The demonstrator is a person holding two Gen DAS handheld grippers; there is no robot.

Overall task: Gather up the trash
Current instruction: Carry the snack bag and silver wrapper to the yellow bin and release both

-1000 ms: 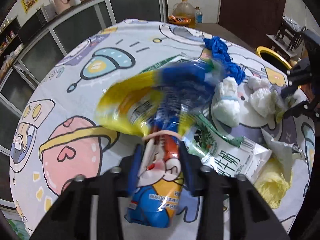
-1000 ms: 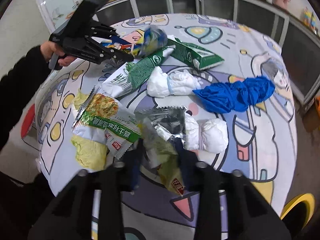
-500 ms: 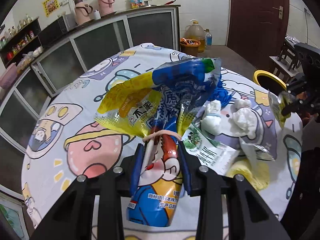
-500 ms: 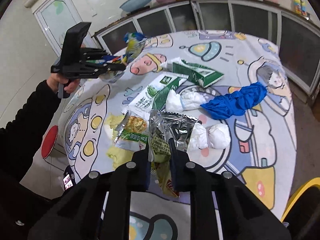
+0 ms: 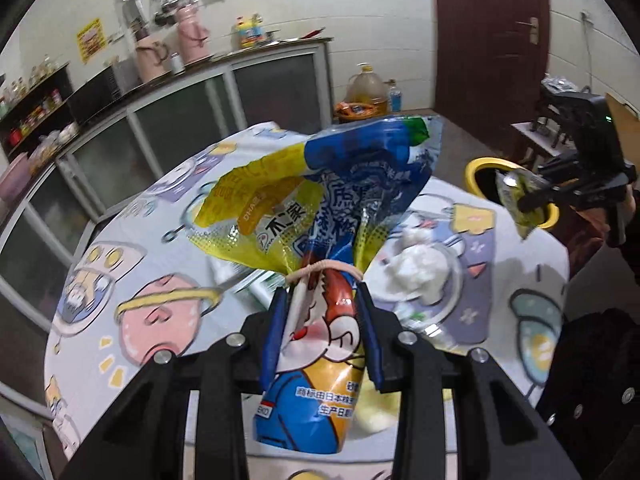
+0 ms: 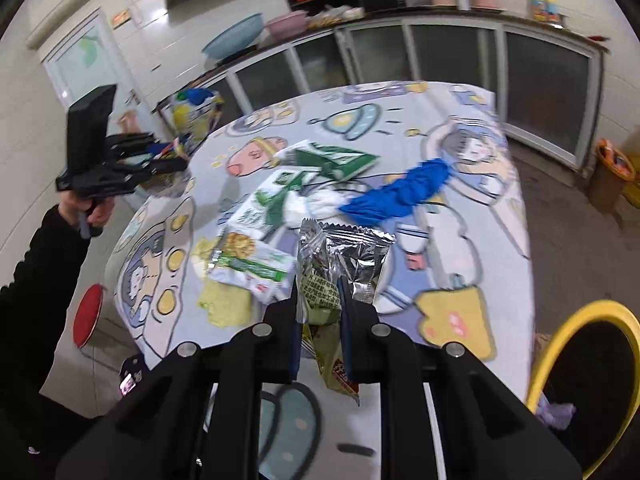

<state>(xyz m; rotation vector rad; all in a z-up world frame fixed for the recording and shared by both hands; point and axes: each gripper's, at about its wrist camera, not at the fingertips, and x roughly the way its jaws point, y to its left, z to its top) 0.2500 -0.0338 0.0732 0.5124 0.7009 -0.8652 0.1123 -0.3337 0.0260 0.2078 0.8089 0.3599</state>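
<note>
Both wrappers have been lifted off the table point(image 6: 500, 208): left gripper point(image 5: 322, 320) clenched on the snack bag point(image 5: 320, 216), right gripper point(image 6: 319, 304) on the foil wrapper point(image 6: 340, 256), yellow bin point(image 6: 576, 364) just right of it.

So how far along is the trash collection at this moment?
Underway. In hand: the left gripper clamps a yellow-blue snack bag; the right gripper clamps a silver foil wrapper. Left on the cartoon tablecloth: green cartons, white tissue wads, blue cloth, a green-white packet. The yellow-rimmed bin already holds a scrap.
</note>
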